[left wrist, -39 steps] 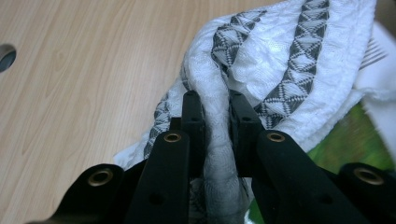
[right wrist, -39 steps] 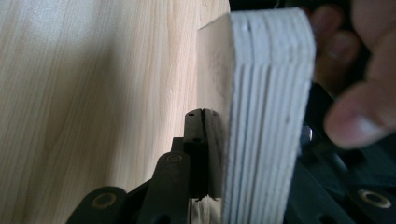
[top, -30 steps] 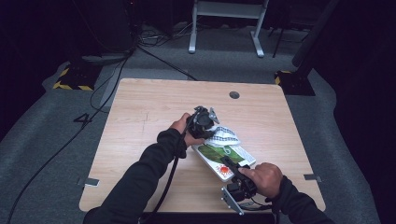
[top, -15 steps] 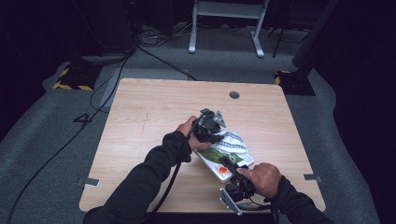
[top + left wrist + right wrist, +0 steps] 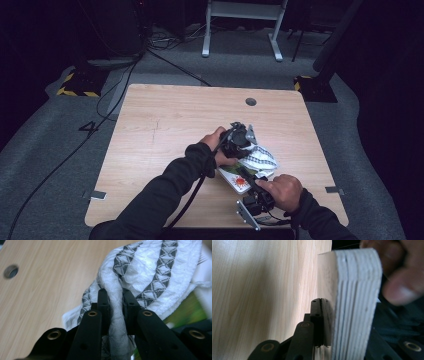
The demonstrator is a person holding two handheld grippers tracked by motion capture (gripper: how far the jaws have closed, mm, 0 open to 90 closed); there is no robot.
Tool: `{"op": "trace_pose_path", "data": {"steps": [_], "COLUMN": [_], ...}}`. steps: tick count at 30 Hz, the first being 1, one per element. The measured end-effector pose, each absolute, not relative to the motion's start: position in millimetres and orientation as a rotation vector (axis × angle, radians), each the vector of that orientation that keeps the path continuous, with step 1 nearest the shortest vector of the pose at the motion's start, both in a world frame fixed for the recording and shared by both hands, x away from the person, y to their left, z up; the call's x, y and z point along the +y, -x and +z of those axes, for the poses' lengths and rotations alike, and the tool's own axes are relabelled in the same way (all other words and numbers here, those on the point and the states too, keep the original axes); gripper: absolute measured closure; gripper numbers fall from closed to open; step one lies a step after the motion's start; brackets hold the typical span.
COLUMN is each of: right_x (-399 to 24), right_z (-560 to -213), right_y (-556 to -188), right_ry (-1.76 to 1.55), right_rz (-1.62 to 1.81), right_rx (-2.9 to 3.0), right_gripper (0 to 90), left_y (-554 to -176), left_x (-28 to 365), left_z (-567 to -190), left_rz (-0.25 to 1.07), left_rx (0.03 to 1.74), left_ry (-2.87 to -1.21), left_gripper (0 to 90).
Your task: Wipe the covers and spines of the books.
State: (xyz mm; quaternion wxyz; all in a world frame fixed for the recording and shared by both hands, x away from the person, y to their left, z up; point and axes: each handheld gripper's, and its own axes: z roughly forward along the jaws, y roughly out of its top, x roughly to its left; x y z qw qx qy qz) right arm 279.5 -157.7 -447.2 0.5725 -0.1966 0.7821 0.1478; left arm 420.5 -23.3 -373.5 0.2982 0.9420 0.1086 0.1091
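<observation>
A white cloth with grey patterned bands [image 5: 260,160] lies bunched on a thick board book with a green and red cover [image 5: 235,181], at the table's near right. My left gripper [image 5: 246,151] is shut on a fold of that cloth [image 5: 150,270]; in the left gripper view the fabric is squeezed between its pads [image 5: 113,293], and a strip of the green cover [image 5: 190,310] shows beneath. My right gripper [image 5: 242,173] reaches onto the book's near corner. Its pads [image 5: 321,301] are pressed together beside the book's layered white edge [image 5: 357,302], with nothing visible between them.
The wooden table [image 5: 165,130] has a round cable hole [image 5: 250,101] at the back right, also visible as the hole [image 5: 11,271]. Fingers of a hand [image 5: 397,277] are close behind the book. Cables and a white stand [image 5: 240,30] sit on the floor beyond.
My left gripper has moved to the right and slightly up with the cloth in its grip, dragging the cloth across the book. The right gripper has stayed in place.
</observation>
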Motion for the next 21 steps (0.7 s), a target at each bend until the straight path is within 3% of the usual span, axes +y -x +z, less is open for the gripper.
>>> {"op": "trace_pose_path", "data": {"steps": [10,14,21], "right_x": [-159,-158,-152], "right_z": [-449,-450,-455], "right_y": [-281,-282,-284], "right_ry": [0.466,0.466,0.482], "right_rz": [0.329,0.329,0.312], "right_rx": [1.83,1.836,1.84], "right_gripper": [79.2,79.2,79.2], "left_y": [-449,-435,-411], "left_x": [46,52,21], "left_z": [-394,-390,-383], "left_rz": [0.304,0.276,0.25], "left_rx": [0.551,0.515,0.372], "left_ry": [-2.486,-2.465,-2.465], "left_gripper": [80.3,80.3,80.3]}}
